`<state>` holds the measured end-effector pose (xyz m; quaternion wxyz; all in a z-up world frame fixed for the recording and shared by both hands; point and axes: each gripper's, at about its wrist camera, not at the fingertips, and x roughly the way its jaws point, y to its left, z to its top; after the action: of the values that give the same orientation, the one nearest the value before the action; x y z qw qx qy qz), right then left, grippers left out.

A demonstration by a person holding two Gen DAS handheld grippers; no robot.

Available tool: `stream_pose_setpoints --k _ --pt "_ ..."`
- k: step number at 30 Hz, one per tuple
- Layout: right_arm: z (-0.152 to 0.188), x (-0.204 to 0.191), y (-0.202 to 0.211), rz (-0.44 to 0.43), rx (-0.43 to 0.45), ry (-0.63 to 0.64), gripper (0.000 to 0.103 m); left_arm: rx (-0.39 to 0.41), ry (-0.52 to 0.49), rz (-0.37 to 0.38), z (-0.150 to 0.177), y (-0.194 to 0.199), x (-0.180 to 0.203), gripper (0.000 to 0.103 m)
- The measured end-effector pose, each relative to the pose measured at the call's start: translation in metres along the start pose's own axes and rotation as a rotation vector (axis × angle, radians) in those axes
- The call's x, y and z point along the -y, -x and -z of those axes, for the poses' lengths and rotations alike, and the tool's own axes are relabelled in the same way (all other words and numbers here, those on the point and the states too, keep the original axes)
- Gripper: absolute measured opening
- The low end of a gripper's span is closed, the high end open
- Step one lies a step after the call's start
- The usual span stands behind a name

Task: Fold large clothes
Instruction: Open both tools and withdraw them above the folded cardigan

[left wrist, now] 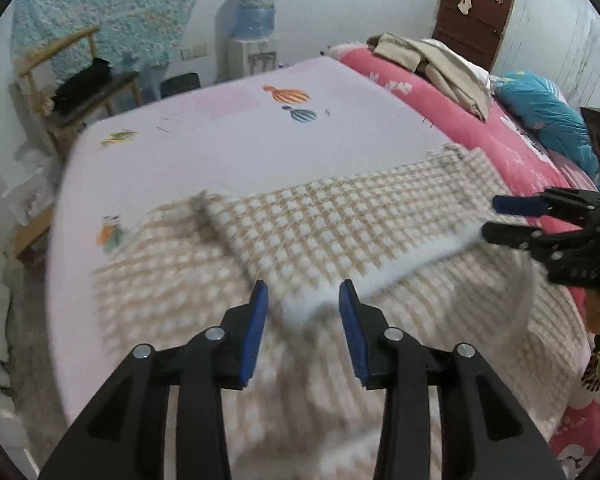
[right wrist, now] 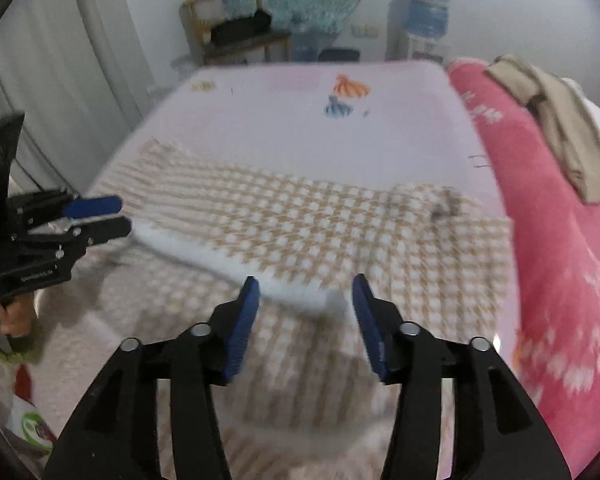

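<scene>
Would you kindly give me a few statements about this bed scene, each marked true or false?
1. The checked garment lies on a dark green sheet. False: the sheet is pale lilac with small balloon prints.
2. Both hand-held grippers have their jaws apart, with no cloth pinched. True: the left hand-held gripper and the right hand-held gripper stand open above the fabric.
3. A water dispenser stands against the far wall. True.
4. Beige clothes are piled on the wooden chair. False: they lie on the pink blanket; the chair holds something dark.
5. The garment's upper layer is folded over, showing a white lining. True.
</scene>
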<state>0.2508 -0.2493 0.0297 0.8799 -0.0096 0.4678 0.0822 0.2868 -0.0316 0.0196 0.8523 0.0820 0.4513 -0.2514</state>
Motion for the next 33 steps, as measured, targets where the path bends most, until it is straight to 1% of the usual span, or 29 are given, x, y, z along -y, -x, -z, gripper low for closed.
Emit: stream_pose_setpoints --k 1,2,3,4,5,6,7,8,10,13,15,16,17,19,20,22,24,27,29,31,33 --pt "0.007 -0.002 0.013 0.001 0.015 -0.005 0.057 0.003 0.007 0.008 0.006 0.011 0.001 0.044" --pt "0.014 -0.003 0.023 -0.007 0.026 -0.008 0.059 0.011 0.014 -0.001 0.016 0.028 0.003 0.049" --pt "0.025 -0.004 0.036 -0.026 0.04 -0.017 0.064 0.016 0.017 -0.019 0.023 0.038 0.005 0.053" --pt "0.036 -0.007 0.047 -0.044 0.044 -0.026 0.068 0.021 0.021 -0.042 0.032 0.047 0.008 0.059" --pt "0.047 -0.01 0.054 -0.067 0.04 -0.032 0.069 0.022 0.027 -0.06 0.041 0.055 0.01 0.064" --pt "0.051 -0.017 0.055 -0.08 0.035 -0.035 0.071 0.019 0.037 -0.075 0.053 0.062 0.014 0.067" --pt "0.063 -0.023 0.059 -0.096 0.032 -0.04 0.074 0.017 0.047 -0.091 0.064 0.067 0.019 0.074" --pt "0.074 -0.028 0.061 -0.104 0.028 -0.044 0.076 0.014 0.059 -0.111 0.076 0.069 0.024 0.077" --pt "0.091 -0.041 0.062 -0.11 0.017 -0.063 0.077 0.006 0.088 -0.126 0.095 0.067 0.033 0.079" --pt "0.109 -0.055 0.048 -0.12 -0.01 -0.081 0.077 -0.037 0.136 -0.094 0.118 0.048 0.046 0.082" --pt "0.12 -0.061 0.038 -0.086 -0.032 -0.085 0.077 -0.075 0.145 -0.134 0.128 0.03 0.052 0.082" --pt "0.126 -0.064 0.034 -0.075 -0.035 -0.078 0.077 -0.067 0.149 -0.145 0.133 0.025 0.054 0.084" --pt "0.13 -0.068 0.026 -0.047 -0.048 -0.062 0.077 -0.035 0.166 -0.159 0.136 0.025 0.053 0.09" --pt "0.136 -0.068 0.018 -0.039 -0.042 -0.064 0.083 -0.029 0.185 -0.157 0.138 0.023 0.049 0.093" --pt "0.138 -0.066 0.017 -0.044 -0.036 -0.075 0.083 -0.031 0.201 -0.146 0.139 0.022 0.046 0.096" --pt "0.138 -0.06 0.015 -0.072 -0.038 -0.11 0.085 -0.038 0.223 -0.129 0.14 0.021 0.039 0.098" --pt "0.138 -0.058 0.013 -0.087 -0.04 -0.13 0.086 -0.031 0.217 -0.124 0.142 0.021 0.038 0.098" --pt "0.136 -0.055 0.014 -0.088 -0.036 -0.14 0.086 -0.023 0.22 -0.118 0.144 0.022 0.036 0.099" --pt "0.133 -0.052 0.02 -0.111 -0.011 -0.174 0.086 -0.021 0.219 -0.115 0.144 0.022 0.035 0.099" --pt "0.13 -0.049 0.021 -0.105 0.0 -0.195 0.086 -0.023 0.216 -0.117 0.145 0.022 0.036 0.099" --pt "0.129 -0.045 0.013 -0.096 -0.004 -0.217 0.086 -0.027 0.214 -0.116 0.144 0.022 0.036 0.099"
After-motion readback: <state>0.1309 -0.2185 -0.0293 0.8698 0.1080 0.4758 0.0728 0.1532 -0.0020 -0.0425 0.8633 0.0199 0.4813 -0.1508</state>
